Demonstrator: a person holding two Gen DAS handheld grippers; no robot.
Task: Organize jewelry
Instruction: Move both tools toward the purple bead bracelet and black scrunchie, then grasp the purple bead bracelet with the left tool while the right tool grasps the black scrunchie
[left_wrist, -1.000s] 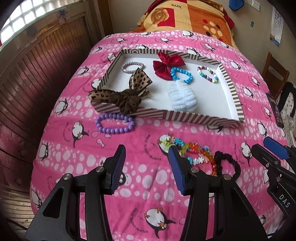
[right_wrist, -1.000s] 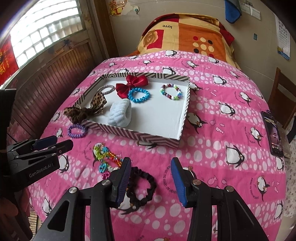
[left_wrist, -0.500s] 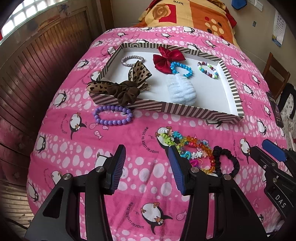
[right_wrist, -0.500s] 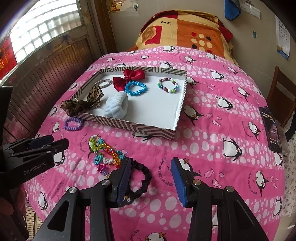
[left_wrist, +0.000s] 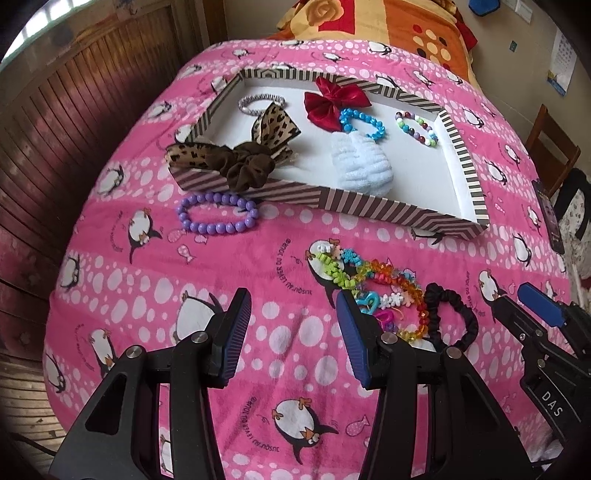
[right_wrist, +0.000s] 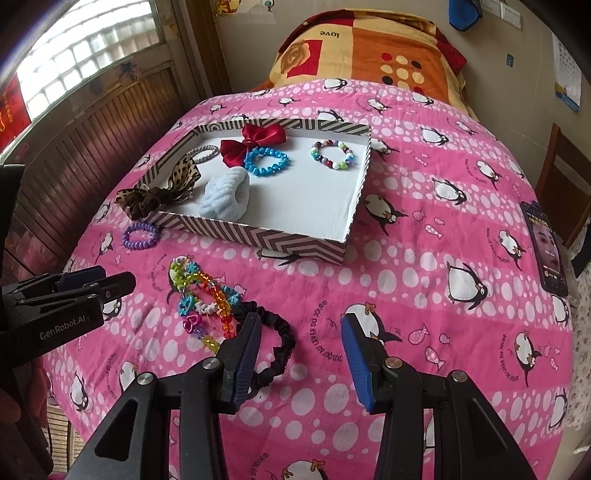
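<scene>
While both grippers (left_wrist: 293, 334) (right_wrist: 301, 349) gape empty, black scrunchie (right_wrist: 282, 341) lies flat.

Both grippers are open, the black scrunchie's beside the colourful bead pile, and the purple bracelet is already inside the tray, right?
Not quite: the purple bracelet lies on the blanket just outside the tray, as the left wrist view shows. The rest holds.
</scene>
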